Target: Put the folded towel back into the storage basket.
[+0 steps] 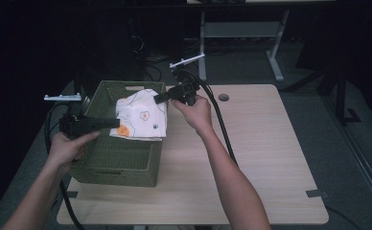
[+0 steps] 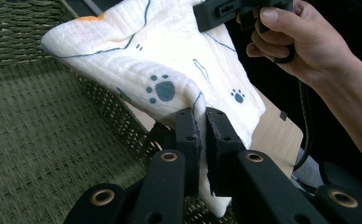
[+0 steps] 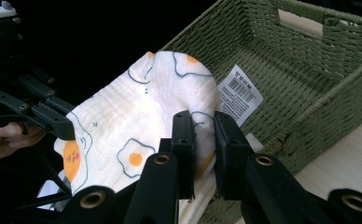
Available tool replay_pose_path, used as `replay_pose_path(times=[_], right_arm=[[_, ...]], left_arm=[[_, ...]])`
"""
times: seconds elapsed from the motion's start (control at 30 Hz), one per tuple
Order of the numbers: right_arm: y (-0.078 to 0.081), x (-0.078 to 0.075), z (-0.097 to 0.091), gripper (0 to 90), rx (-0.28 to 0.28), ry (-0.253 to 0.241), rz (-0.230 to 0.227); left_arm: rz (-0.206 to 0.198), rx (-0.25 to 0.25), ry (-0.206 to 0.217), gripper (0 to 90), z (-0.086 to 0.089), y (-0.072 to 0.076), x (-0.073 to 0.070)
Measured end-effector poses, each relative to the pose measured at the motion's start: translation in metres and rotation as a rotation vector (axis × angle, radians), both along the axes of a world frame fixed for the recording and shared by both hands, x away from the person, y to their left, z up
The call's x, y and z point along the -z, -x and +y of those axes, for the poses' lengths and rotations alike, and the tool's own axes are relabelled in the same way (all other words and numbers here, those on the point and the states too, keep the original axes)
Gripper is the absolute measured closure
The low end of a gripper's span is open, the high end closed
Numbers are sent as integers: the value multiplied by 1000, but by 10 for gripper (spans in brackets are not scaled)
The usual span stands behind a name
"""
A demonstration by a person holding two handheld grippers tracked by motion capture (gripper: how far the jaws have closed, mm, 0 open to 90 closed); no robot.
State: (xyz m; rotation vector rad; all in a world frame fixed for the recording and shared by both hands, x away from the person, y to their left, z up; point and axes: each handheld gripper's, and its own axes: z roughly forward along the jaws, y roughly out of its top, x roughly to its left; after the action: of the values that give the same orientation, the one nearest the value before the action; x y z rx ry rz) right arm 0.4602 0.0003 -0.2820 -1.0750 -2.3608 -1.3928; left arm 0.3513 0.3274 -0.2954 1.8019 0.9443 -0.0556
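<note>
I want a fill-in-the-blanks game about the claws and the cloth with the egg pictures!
1. The white cloth with fried-egg and paw prints is held over a woven basket whose colour is ____.
2. The left claw and the right claw are both shut on the ____.
3. The basket stands on a light table made of ____.
4. The white tag inside the basket has a printed ____.

Missing words: green; cloth; wood; barcode
</note>
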Motion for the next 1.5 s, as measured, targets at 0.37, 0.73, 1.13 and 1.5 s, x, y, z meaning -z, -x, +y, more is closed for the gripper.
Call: replay_pose_path(times=[0.37, 0.73, 1.13, 1.5], right_arm=[[-5, 3, 23, 798, -13, 19, -2], [-9, 14, 46, 797, -29, 7, 15], [-11, 27, 68, 797, -46, 6, 27], [-12, 38, 85, 796, -53, 8, 36]], left_arm=[[17, -36, -8, 852, 20, 1, 5], [42, -80, -21, 852, 44, 1, 14], [73, -123, -26, 852, 61, 2, 24], [93, -151, -43, 851, 75, 0, 32]])
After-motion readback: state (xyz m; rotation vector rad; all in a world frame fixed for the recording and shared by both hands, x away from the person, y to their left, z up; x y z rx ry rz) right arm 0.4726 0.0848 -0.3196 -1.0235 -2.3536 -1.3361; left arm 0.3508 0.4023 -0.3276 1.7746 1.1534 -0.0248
